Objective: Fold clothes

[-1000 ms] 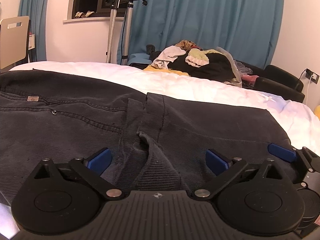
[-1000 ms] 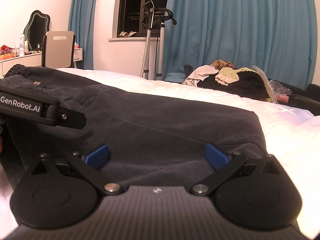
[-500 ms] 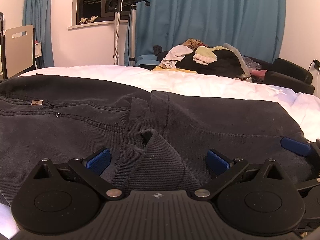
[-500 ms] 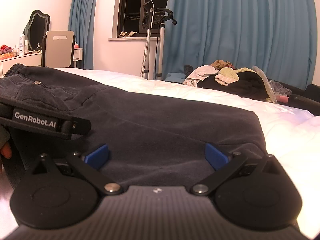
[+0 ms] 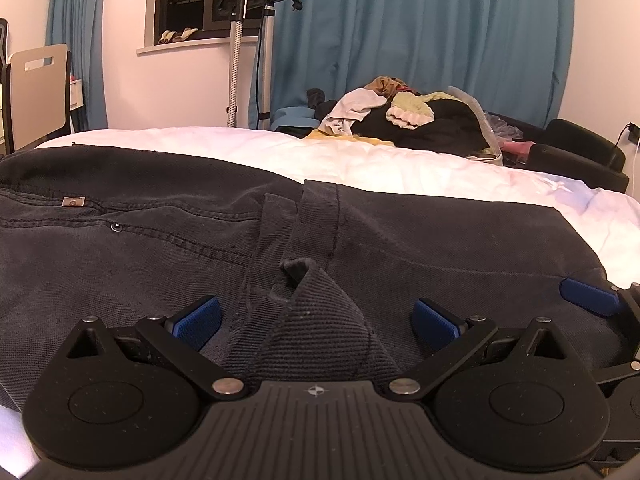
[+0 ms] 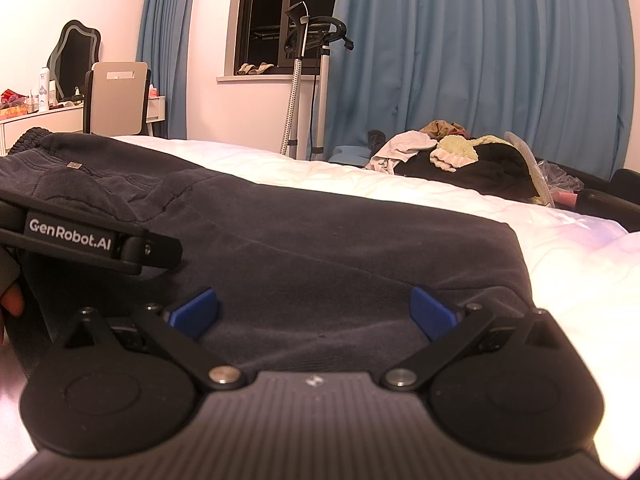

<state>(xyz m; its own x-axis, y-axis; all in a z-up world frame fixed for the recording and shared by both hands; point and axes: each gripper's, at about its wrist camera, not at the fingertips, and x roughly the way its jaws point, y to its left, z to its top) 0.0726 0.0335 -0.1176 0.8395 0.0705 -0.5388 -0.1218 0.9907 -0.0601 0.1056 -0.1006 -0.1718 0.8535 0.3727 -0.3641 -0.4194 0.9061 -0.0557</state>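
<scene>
Black trousers (image 5: 400,236) unmoved; left gripper (image 5: 316,316) nudged forward (jaws apart).

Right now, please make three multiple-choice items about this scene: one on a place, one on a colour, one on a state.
1. Where do the dark trousers lie?
A. on the white bed
B. on the chair
C. on the windowsill

2. What colour are the pads on the left claw?
A. red
B. blue
C. green

3. In what state is the right claw?
A. shut on the trousers
B. shut on nothing
C. open

Key: 1 A, the trousers spread across the white cover. 2 B, both pads show blue. 3 C, its pads stand wide apart above the cloth.
</scene>
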